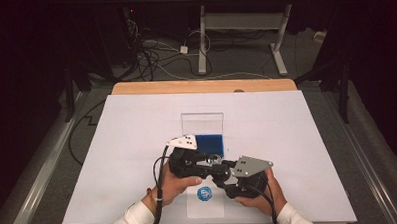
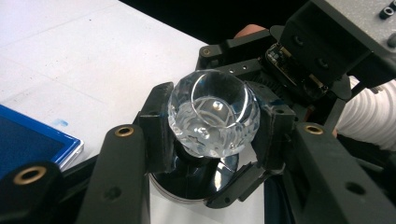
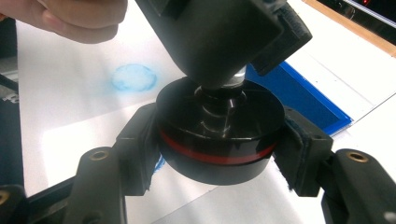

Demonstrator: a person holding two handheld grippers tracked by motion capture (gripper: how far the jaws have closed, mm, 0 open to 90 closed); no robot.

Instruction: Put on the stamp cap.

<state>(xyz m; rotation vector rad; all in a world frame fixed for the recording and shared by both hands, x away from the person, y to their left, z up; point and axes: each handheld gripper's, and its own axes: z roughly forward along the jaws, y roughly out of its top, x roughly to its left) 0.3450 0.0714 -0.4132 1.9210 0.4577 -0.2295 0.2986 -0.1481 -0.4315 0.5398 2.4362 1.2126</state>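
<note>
From the high view we see both grippers meeting over the white paper sheet (image 1: 137,144) near the blue ink pad (image 1: 209,141), in the left gripper view the left gripper (image 2: 212,122) clamps the clear faceted crystal knob (image 2: 213,112), and in the right gripper view the right gripper (image 3: 219,140) pinches the round black stamp base with its red band (image 3: 219,140), so uneven pulls could smear the print.

Two white-sleeved forearms entering from the bottom edge, left hand (image 1: 178,185) gripping the black two-jaw left gripper (image 1: 206,161), right hand (image 1: 259,197) under the black right gripper (image 1: 219,172), jaws of both clamped tight, tips apparently nearly meeting

A round black stamp (image 3: 219,135) with a red band and faceted clear knob (image 2: 212,114) stands upright on white paper.
</note>
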